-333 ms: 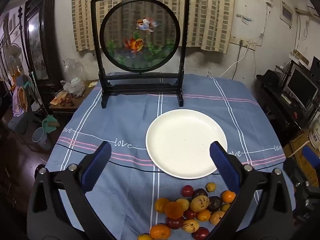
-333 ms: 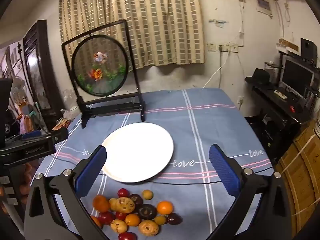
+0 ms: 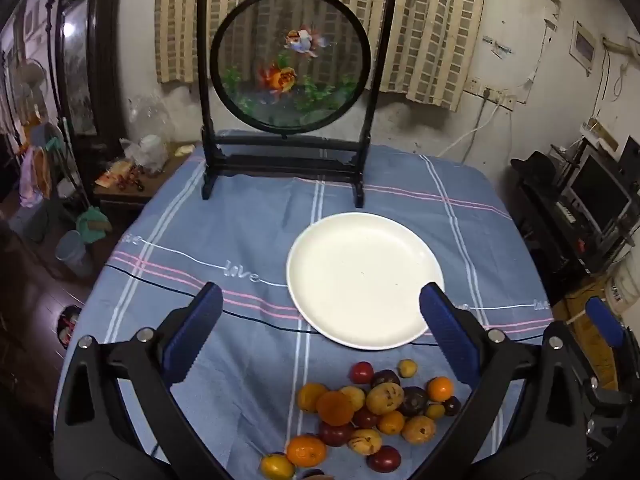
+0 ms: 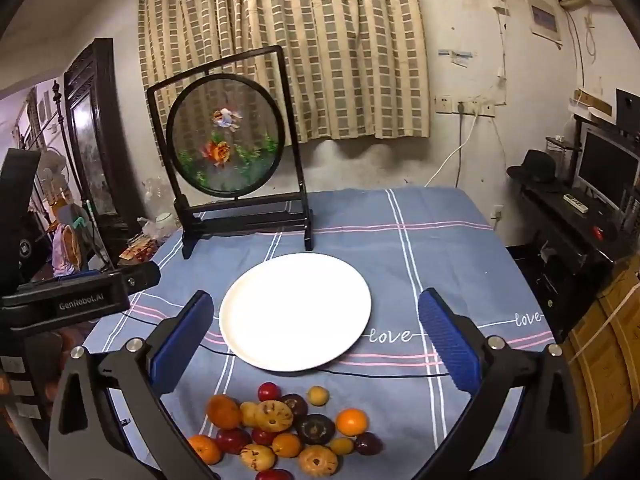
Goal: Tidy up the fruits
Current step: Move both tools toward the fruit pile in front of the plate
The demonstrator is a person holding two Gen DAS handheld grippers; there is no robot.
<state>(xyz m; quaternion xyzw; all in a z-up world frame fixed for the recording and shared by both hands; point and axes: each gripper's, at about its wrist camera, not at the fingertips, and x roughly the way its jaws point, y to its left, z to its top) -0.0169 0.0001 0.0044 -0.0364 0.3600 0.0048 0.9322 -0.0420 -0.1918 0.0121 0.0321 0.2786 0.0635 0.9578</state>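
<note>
A heap of small fruits (image 3: 372,412) in orange, yellow, red and dark purple lies on the blue tablecloth near the front edge. It also shows in the right wrist view as the fruit heap (image 4: 288,428). Just behind it sits an empty white plate (image 3: 360,280), the same plate (image 4: 296,312) in the other view. My left gripper (image 3: 320,292) hovers above the heap, open, with nothing between its blue pads. My right gripper (image 4: 316,296) is open and empty too, over the heap's right side. One right fingertip (image 3: 604,320) pokes in at the left view's right edge.
A round goldfish screen in a black stand (image 3: 288,60) stands at the table's back, behind the plate. A low side table with plastic bags (image 3: 140,160) lies off the left edge. A desk with a monitor (image 4: 600,168) lines the right wall. Cardboard boxes (image 4: 600,340) sit at the right.
The right wrist view has swung slightly, so the plate and screen sit a little further right. Both grippers stay open and the fruits have not moved.
</note>
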